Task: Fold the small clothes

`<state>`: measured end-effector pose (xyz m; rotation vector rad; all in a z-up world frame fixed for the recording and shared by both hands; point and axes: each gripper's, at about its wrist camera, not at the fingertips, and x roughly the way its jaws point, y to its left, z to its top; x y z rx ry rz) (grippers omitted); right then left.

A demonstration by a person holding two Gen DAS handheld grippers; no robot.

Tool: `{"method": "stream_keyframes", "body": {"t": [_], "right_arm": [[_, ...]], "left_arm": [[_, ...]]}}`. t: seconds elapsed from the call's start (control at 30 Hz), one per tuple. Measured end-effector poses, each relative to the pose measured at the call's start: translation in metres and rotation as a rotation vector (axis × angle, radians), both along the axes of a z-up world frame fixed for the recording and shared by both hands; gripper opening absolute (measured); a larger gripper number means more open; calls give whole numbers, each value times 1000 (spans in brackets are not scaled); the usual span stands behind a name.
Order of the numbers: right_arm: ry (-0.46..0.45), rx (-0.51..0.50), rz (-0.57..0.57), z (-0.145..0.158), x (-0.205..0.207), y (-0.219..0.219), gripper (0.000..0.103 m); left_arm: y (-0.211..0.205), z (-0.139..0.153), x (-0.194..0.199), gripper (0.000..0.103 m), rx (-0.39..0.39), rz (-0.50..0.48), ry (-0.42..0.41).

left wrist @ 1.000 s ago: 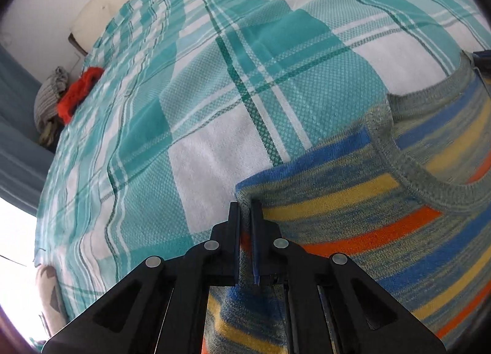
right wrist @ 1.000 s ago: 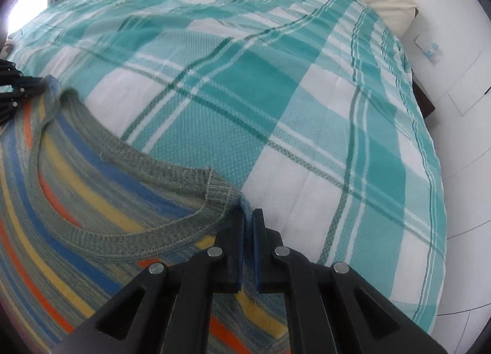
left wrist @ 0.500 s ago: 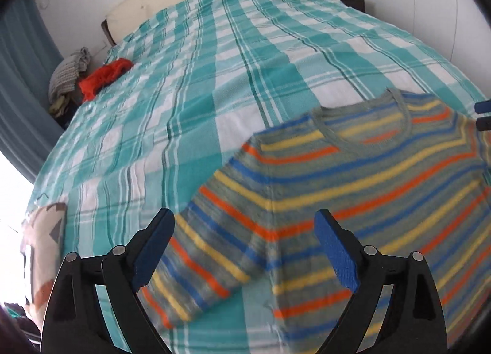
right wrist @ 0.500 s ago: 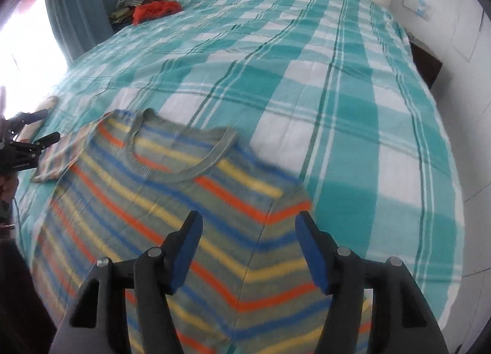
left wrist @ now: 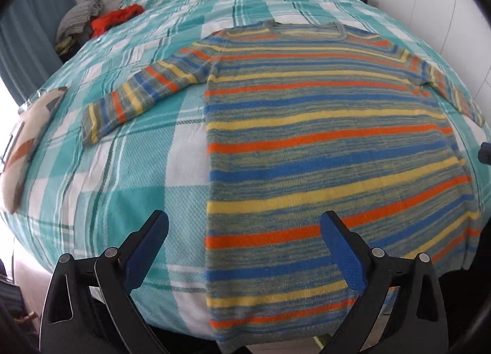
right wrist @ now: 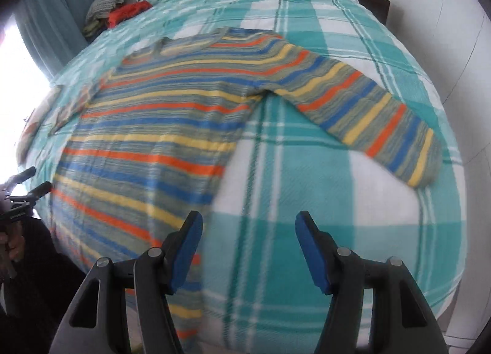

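A striped sweater [left wrist: 322, 139] in blue, yellow, orange and grey lies flat on the bed, face up, neck toward the headboard. Both sleeves are spread out: one sleeve [left wrist: 138, 96] to the left, the other sleeve [right wrist: 368, 114] to the right. My left gripper [left wrist: 244, 219] hangs above the sweater's lower left edge; its jaws are opening and nothing is between them. My right gripper [right wrist: 249, 217] hovers open and empty over the sweater's lower right edge [right wrist: 153, 127]. The left gripper [right wrist: 27, 182] also shows at the right wrist view's left border.
A teal and white checked bedcover [left wrist: 138, 170] fills the bed. A red garment [left wrist: 116, 18] and a grey knit [left wrist: 79, 16] are piled at the far left corner. A patterned cushion [left wrist: 27, 127] lies at the left edge. White wall [right wrist: 460, 32] runs along the right.
Both grippers let go of the sweater's shoulders, opened, and pulled back toward the foot of the bed. The whole sweater now lies spread out in view.
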<state>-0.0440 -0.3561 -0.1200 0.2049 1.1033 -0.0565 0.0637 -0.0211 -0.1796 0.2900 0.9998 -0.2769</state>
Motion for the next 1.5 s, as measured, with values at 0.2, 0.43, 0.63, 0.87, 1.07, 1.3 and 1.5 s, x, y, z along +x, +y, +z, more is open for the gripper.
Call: {"method": "stream_keyframes", "body": {"t": [0.2,0.43,0.63,0.87,1.07,1.3,1.5], "right_arm": [[68,144,-82,-40,-23,15,54],[64,460,-60,-41,-34,-18,39],[119,481,-19,-66,-11,-11,6],[132,241,-29,-51,-9,-5,6],[78,217,-95,-38,-18,-13,21],[-211,80,-176,6,-51,17,101],[-160,-38,-300,-20,-47,16,101]], "left_arm": [[23,-30,-15,100,2,96,49],[51,-45,-13,101,-108,182,129],[51,-47,-14,101,-103,176,115],[51,-52,-15,103,-88,178,117],[51,-50,-14,103,-93,203,127],[44,-30,-21,102,-107,200,61],[32,-39,-19,102,-92,191,65]]}}
